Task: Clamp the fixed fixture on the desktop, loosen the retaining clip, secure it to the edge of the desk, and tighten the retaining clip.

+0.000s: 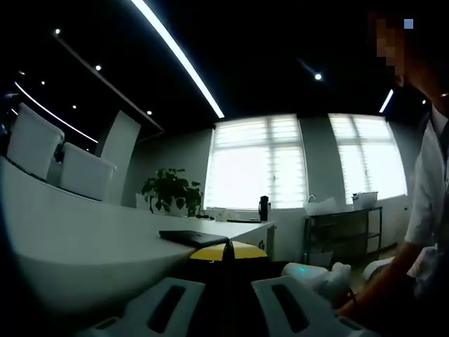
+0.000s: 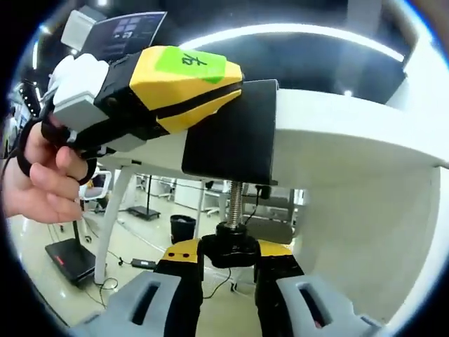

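Looking along the right hand-held gripper [image 2: 229, 281], we find its jaws closed on the black knob [image 2: 231, 247] at the foot of the threaded screw [image 2: 235, 198], evidently placed there to turn the retaining clip from below. The fixture [image 2: 235, 137], a black clamp body, sits over the edge of the white surface [image 2: 351, 133], its screw rising toward the underside. The left hand-held gripper [image 2: 151, 88], held in a hand [image 2: 42, 175], grips the fixture's outer side, which we judge steadies it against rotation. In the left gripper view its own jaws [image 1: 228, 302] reach forward past the surface [image 1: 84, 232]; how wide they stand there we cannot tell. We judge tightening is under way, seating unconfirmed.
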`<state>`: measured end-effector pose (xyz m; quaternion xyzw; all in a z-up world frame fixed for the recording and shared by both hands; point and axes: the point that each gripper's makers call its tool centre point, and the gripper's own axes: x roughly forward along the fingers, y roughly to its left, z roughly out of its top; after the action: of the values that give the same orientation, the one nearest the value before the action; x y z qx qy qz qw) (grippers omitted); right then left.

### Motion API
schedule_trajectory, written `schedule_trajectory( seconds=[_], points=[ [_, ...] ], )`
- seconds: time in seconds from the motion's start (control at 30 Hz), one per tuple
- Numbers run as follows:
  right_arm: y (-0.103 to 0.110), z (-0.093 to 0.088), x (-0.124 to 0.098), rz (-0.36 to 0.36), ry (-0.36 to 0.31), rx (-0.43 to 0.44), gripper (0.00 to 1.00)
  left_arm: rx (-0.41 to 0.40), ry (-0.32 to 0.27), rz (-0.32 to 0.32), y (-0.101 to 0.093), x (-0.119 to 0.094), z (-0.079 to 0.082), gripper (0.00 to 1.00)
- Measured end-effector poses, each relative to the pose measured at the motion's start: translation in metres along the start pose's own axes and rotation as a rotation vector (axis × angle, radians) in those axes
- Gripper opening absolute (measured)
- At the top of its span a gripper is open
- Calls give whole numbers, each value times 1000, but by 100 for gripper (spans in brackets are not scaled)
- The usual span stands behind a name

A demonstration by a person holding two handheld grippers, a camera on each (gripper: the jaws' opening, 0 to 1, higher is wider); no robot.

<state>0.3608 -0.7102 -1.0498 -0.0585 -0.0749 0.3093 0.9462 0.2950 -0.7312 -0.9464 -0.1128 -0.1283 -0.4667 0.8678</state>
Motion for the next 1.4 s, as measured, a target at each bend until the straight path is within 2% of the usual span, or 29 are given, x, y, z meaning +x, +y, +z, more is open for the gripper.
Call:
schedule_trajectory(
  seconds=[0.1, 0.47, 0.9, 1.1, 1.27, 1.4],
  points=[
    [2, 1, 0, 53, -6, -19, 27, -1, 1, 1, 1, 0, 0, 2],
    [9, 1, 4, 227, -11, 9, 27, -10, -5, -1, 3, 0, 0, 2],
    [16, -2, 12, 493, 8, 37, 28, 3, -7, -5, 2, 0, 0, 2],
    [21, -1, 11, 543, 9, 38, 28, 6, -13, -9, 2, 0, 0, 2],
    [25, -3, 10, 556, 13, 29, 28, 5, -16, -10, 2, 0, 0, 2],
    [29, -15, 9, 539, 49, -20, 29, -1, -13, -10, 2, 0, -1, 2]
  ],
)
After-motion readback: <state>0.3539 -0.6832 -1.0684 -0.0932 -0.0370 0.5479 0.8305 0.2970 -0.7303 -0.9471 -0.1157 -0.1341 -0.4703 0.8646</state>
